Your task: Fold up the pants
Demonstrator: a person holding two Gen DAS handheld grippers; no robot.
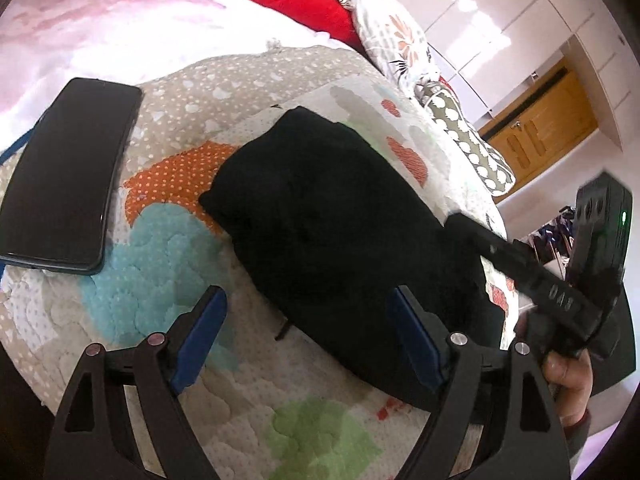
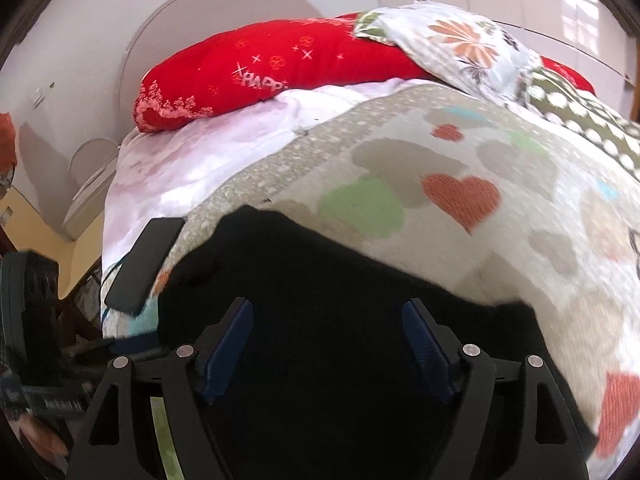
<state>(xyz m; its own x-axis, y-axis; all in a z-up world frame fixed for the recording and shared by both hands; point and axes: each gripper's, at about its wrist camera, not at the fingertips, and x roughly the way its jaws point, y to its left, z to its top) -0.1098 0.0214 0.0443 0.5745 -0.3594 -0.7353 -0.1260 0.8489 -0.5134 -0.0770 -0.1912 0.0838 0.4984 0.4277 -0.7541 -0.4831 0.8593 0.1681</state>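
The black pants [image 1: 344, 232] lie folded in a compact bundle on the heart-patterned quilt [image 1: 168, 240]. My left gripper [image 1: 308, 308] is open and empty, its blue-padded fingers just above the bundle's near edge. In the right wrist view the pants [image 2: 328, 292] fill the lower middle. My right gripper [image 2: 328, 328] is open and empty, hovering over them. The right gripper's body [image 1: 560, 292] and the hand that holds it show at the right of the left wrist view.
A black phone [image 1: 68, 176] lies on the quilt left of the pants; it also shows in the right wrist view [image 2: 144, 264]. A red pillow [image 2: 272, 68] and a floral pillow [image 2: 452, 44] sit at the head of the bed. The bed's edge is near the right.
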